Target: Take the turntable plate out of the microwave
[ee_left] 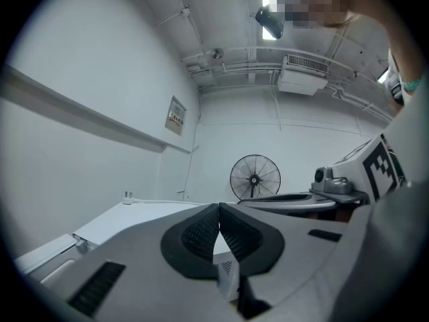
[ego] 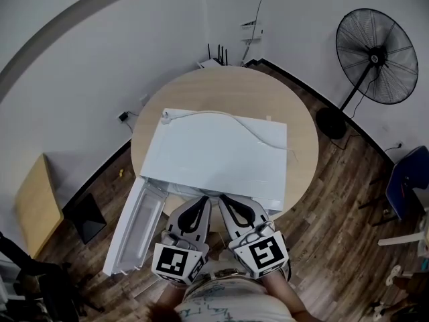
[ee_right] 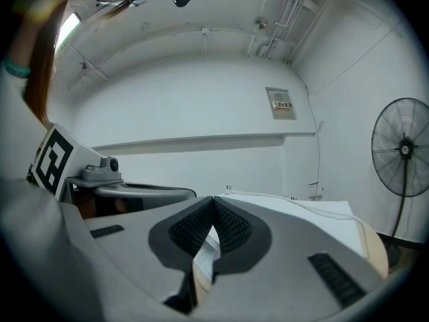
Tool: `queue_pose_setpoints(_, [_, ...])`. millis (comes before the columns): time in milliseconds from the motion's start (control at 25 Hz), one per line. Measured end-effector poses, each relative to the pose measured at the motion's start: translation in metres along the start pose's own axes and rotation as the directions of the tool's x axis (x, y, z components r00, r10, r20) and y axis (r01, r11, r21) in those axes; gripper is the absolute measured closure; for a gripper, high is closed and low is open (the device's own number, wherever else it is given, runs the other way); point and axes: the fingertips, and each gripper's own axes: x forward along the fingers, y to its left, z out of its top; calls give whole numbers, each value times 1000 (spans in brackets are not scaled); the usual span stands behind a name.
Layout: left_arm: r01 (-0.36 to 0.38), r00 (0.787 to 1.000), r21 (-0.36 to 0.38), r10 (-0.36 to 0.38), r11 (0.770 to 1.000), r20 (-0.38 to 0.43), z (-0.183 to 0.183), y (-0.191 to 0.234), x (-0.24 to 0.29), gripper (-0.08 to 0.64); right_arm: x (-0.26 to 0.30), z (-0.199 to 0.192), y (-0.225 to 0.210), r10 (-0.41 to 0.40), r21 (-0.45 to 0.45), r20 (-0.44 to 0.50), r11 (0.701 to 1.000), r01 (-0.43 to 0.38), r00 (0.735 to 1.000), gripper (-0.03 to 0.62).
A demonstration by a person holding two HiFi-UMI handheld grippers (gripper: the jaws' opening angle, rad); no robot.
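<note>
Looking down in the head view, I saw the white microwave (ego: pixel 214 156) on the round wooden table (ego: pixel 303 136). Its door (ego: pixel 133 228) was swung open toward the lower left, and a white cable (ego: pixel 249 130) trailed across its top. My left gripper (ego: pixel 206 200) and right gripper (ego: pixel 223 198) lay side by side, their tips at the microwave's front edge. Only this view showed the door and the whole table. The lid of the microwave hid its inside, so I could not see the turntable plate there or in either gripper view.

Along the left gripper view, my jaws were pressed together with nothing between the ribbed pads. Beyond their tip lay the flat white top of the microwave, with the cable's plug (ee_left: pixel 127 196) at its far left corner. A standing fan (ee_left: pixel 255 178) stood against the back wall. The right gripper passed close on the right, showing its marker cube (ee_left: pixel 381 169).

Along the right gripper view, those jaws were likewise pressed together and empty. The left gripper sat to the left. A small wall panel (ee_right: pixel 280 102) hung above the ledge, which neither other view showed so plainly.
</note>
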Motion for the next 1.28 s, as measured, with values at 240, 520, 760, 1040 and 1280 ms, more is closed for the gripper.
queue_pose_setpoints(240, [66,998,-6,-66,998,14,4,6,13,545,10,-2,-9,-65,12,-8,998,65,998,601])
queue_pose_setpoints(520, [162,987,6,-162,987,15,13,30,23,545,37,4,-7,-146,18,1,989,146,989,601])
queue_pose_setpoints(760, [226,974,16,-226,974,-7,12,52,28,545,64,4,-1,-197,15,-4,980,197,980,601])
queue_pose_setpoints(1040, [259,966,-11,-259,966,-15,5,74,28,545,84,1,4,-238,4,-16,971,239,971,601])
queue_pose_setpoints(1280, [275,961,-18,-275,961,-22,-1,85,26,545,92,-5,9,-248,17,-40,968,249,968,601])
